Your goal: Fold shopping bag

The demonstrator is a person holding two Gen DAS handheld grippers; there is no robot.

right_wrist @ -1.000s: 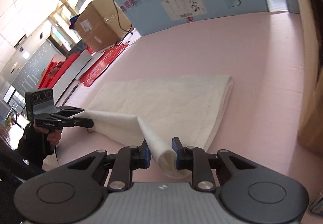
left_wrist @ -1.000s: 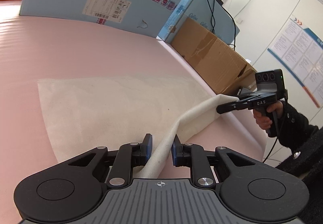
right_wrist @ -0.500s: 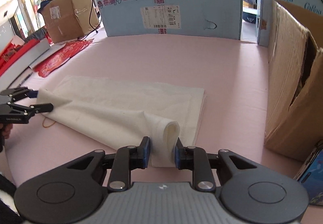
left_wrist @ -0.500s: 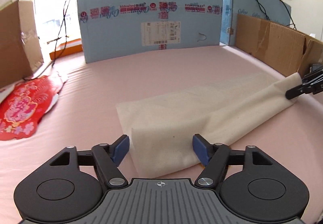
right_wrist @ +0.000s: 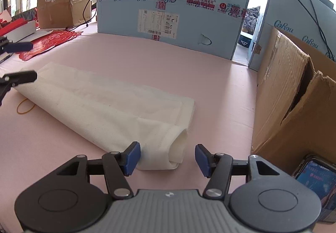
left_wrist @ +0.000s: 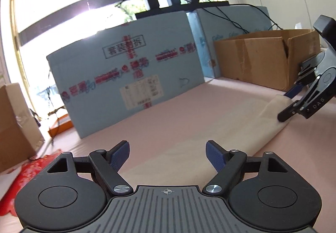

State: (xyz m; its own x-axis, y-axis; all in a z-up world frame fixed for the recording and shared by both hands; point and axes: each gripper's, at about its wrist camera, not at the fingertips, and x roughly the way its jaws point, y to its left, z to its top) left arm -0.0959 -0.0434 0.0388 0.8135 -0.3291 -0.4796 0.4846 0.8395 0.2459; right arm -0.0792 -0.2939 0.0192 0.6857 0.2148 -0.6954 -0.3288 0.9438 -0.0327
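Observation:
The cream cloth shopping bag lies folded lengthwise in a long strip on the pink table. My right gripper is open, its jaws wide on either side of the bag's near rolled end, holding nothing. My left gripper is open and empty, raised above the bag's other end. In the left wrist view the right gripper shows at the far right over the bag's end. In the right wrist view the left gripper's fingers show at the far left edge.
A big blue box stands at the back of the table. A brown cardboard box lines the right side, with a phone beside it. Red paper cuttings and a rubber band lie at the left.
My right gripper has opened and let go of the bag's end. My left gripper, open since half a second ago, has lifted and tilted up. The bag now lies folded.

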